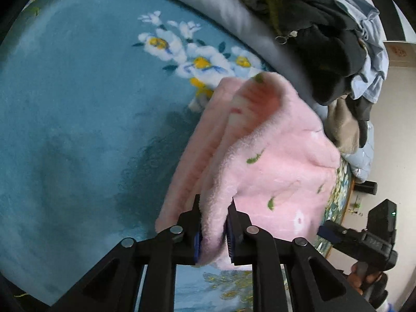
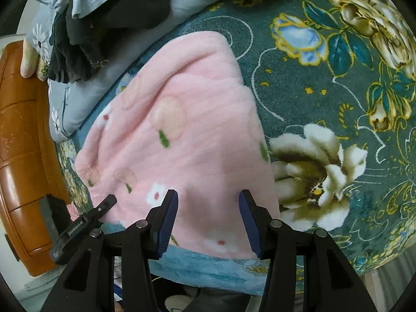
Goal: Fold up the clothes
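Left tongs (image 1: 214, 223) pinch fluffy pink fleece garment (image 1: 273, 161) on plush blanket (image 1: 78, 104).

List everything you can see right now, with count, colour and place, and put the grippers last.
Pink fleece garment: one, pink with flower and leaf print, lying on the bed; a fold of it is raised in the left gripper.
Floral blanket: one, teal with white, blue and yellow flowers, covering the bed.
Clothes pile: several, dark grey, black, pale blue and beige, heaped at the far side of the bed.
Pale cloth: one, grey-lilac, under the pile.
Wooden bed board: one, orange-brown, at the left edge of the right wrist view.
Left gripper: black, blue fingers pinching the pink fold.
Right gripper: black, blue fingers apart, over the garment's near edge.
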### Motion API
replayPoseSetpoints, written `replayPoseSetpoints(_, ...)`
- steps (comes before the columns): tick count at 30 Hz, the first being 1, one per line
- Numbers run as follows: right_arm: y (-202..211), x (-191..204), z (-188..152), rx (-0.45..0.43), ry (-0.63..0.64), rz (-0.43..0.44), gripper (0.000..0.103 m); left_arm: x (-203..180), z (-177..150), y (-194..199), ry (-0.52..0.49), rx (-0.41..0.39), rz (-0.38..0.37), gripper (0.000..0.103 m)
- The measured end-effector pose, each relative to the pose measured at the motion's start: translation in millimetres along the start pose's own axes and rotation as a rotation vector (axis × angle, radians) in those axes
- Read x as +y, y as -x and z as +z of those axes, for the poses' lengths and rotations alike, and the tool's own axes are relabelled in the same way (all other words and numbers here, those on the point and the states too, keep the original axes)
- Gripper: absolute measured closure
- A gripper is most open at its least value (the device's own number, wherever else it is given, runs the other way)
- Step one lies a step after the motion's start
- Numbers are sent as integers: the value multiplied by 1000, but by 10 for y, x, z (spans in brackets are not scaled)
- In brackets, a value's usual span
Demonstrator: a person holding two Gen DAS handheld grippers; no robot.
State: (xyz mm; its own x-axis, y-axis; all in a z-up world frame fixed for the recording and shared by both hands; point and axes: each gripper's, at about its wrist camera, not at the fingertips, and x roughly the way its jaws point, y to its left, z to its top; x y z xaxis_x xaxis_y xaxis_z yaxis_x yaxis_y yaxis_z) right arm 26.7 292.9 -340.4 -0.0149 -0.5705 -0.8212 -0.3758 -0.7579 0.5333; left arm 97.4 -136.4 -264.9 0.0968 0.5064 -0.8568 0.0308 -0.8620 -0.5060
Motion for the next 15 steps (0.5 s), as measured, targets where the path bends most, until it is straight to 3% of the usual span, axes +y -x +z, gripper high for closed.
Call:
replayPoseSetpoints(2, -9, 17, 25, 1, 15, -12, 53, -132, 7, 119, -31, -19, 7, 72)
replayPoseSetpoints(3, 6, 24, 38, -5, 20, -11, 53, -212, 8, 187, -63, -30, 28, 60)
replayPoseSetpoints(4, 47, 42, 68, -21, 30, -5, 53, -317, 9, 260, -113, -49, 52, 56)
replayPoseSetpoints(7, 182, 131, 217, -82, 75, -11, 53, -644, 60, 438, -274, -92, 129, 56)
replayPoseSetpoints(11, 334, 280, 489, -155, 170, -56, 53, -1083, 243, 498, -457, -95, 103, 56)
replayPoseSetpoints(15, 268, 462, 684, -132, 243, -47, 53, -1259, 342, 148, -526, -39, 89, 56)
